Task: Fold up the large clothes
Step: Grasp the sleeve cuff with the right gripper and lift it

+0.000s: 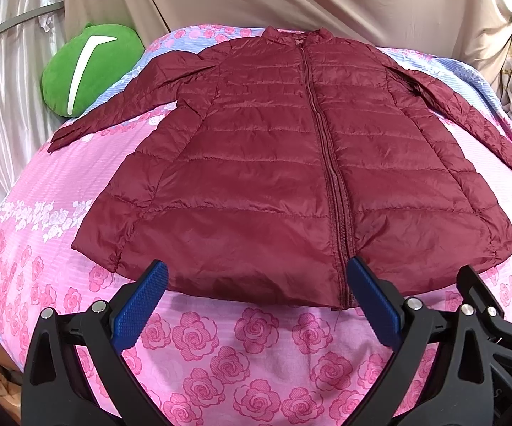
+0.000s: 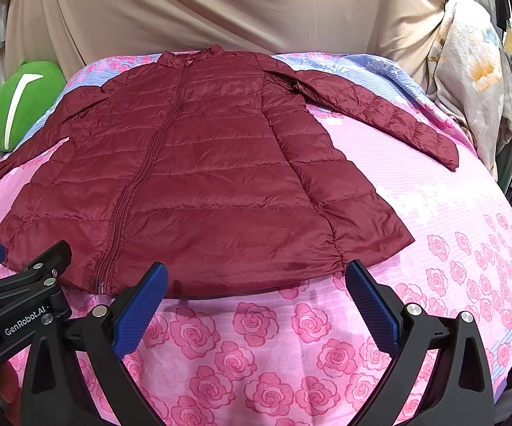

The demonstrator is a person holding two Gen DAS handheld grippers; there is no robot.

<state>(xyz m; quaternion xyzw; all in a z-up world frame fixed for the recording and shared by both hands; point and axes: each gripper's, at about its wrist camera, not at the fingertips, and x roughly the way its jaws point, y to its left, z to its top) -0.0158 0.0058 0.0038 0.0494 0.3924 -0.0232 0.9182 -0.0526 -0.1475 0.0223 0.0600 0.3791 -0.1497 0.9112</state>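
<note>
So the dark red quilted puffer jacket (image 1: 291,163) lies flat and zipped on the pink rose-print bedsheet (image 1: 256,355), sleeves out, hem right ahead of both grippers. Left gripper (image 1: 256,305) is spread wide, holding nothing. Right gripper (image 2: 256,305) is spread wide too, just short of the hem. A green plush cushion (image 1: 92,71) sits far ahead-left.

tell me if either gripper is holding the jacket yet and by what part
Nothing is held. The left gripper and right gripper are both open, near the hem of the maroon puffer jacket.
</note>
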